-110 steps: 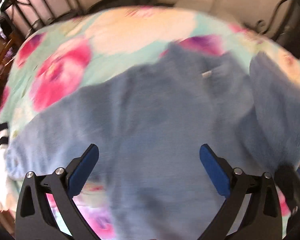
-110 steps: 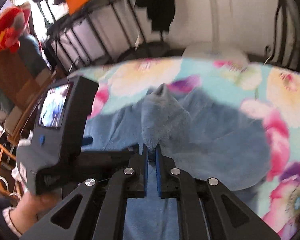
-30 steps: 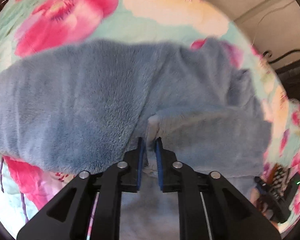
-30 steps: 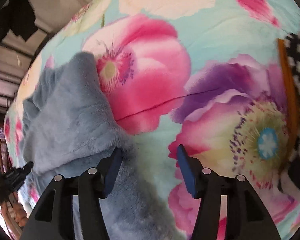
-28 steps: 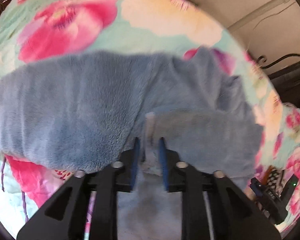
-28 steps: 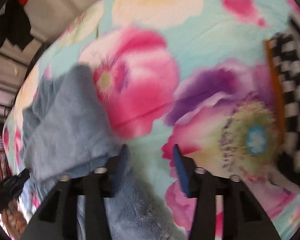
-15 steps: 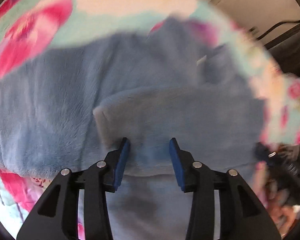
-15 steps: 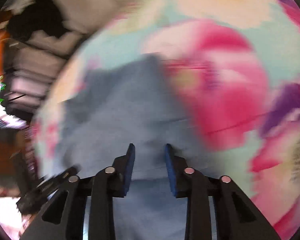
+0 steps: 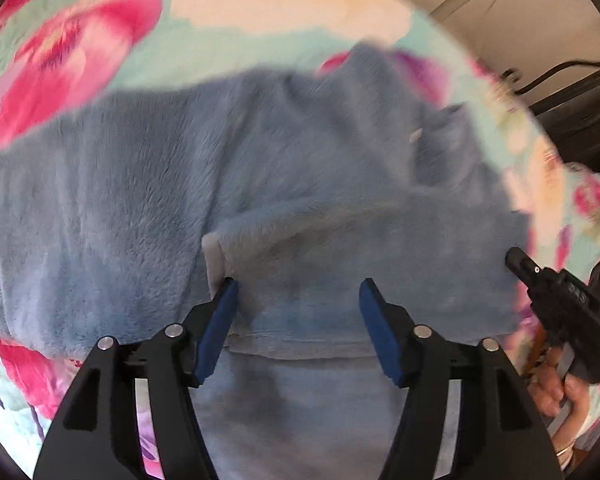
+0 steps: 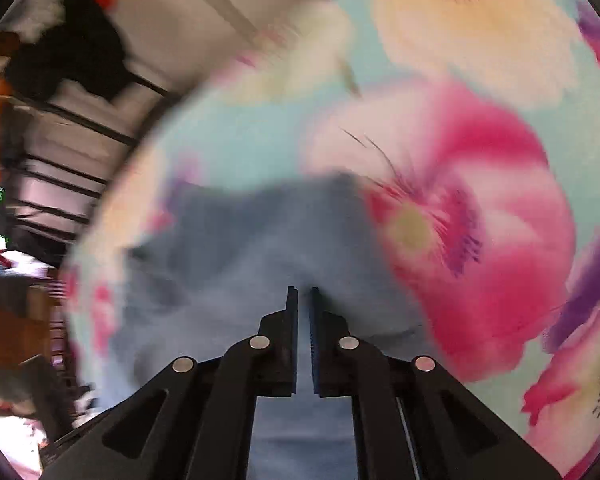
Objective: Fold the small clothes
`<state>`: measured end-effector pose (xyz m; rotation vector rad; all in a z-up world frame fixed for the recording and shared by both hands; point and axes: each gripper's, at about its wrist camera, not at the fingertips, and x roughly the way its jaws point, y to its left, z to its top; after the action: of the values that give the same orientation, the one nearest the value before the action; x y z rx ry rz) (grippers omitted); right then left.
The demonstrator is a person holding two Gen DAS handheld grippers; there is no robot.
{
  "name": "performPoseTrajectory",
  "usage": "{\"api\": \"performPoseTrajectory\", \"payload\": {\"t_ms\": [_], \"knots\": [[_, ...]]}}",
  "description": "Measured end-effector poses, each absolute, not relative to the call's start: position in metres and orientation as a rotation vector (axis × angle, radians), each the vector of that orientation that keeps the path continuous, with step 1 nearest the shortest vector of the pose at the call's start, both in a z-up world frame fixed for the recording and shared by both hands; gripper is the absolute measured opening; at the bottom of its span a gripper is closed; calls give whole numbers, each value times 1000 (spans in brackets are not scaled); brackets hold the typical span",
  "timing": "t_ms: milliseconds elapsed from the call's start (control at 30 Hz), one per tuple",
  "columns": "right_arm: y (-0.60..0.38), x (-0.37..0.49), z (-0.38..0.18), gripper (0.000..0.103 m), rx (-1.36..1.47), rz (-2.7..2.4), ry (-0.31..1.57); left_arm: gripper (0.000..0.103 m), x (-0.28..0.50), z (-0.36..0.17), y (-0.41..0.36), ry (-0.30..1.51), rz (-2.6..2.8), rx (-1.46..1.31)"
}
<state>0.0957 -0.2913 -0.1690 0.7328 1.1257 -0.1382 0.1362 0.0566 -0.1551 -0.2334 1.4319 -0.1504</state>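
Observation:
A fluffy blue garment [image 9: 148, 200] lies spread on the floral bedspread [image 9: 260, 12]. One sleeve [image 9: 360, 240] is folded across its body, with its pale cuff at the left. My left gripper [image 9: 296, 300] is open just above the folded sleeve and holds nothing. My right gripper [image 10: 304, 300] is shut on the edge of the blue garment [image 10: 260, 248], which fills the middle of the blurred right wrist view. The right gripper also shows at the right edge of the left wrist view [image 9: 556, 292], at the garment's right side.
The bedspread [image 10: 480, 200] has large pink, cream and purple flowers on turquoise. A dark metal rack [image 10: 60, 160] with hanging clothes stands beyond the bed. A wall with a cable [image 9: 540, 20] lies behind the bed.
My left gripper has opened and let go of the sleeve cuff, leaving the sleeve folded over the body. My right gripper has closed on the garment's edge and swung left.

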Motion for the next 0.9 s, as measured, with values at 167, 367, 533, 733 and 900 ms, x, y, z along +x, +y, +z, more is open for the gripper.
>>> {"api": "performPoseTrajectory", "payload": {"t_ms": [167,367,533,733,900], "knots": [[-301,97,-159,6,829,-206,1112,60,141,-149,43,1415,-160,-192],[-251,93,-131,55,697,-104,1150,65,134,-148,67,1425,-141,-246],[-226,78,-167,55,549,-186,1305,62,116,-157,98,1481,-119,-343],[-168,74,-96,59,435,-74,1218,68,86,-118,163,1381,-53,-409],[-125,44,-74,60,436,72,1220,68,59,-118,254,1345,78,-627]]}}
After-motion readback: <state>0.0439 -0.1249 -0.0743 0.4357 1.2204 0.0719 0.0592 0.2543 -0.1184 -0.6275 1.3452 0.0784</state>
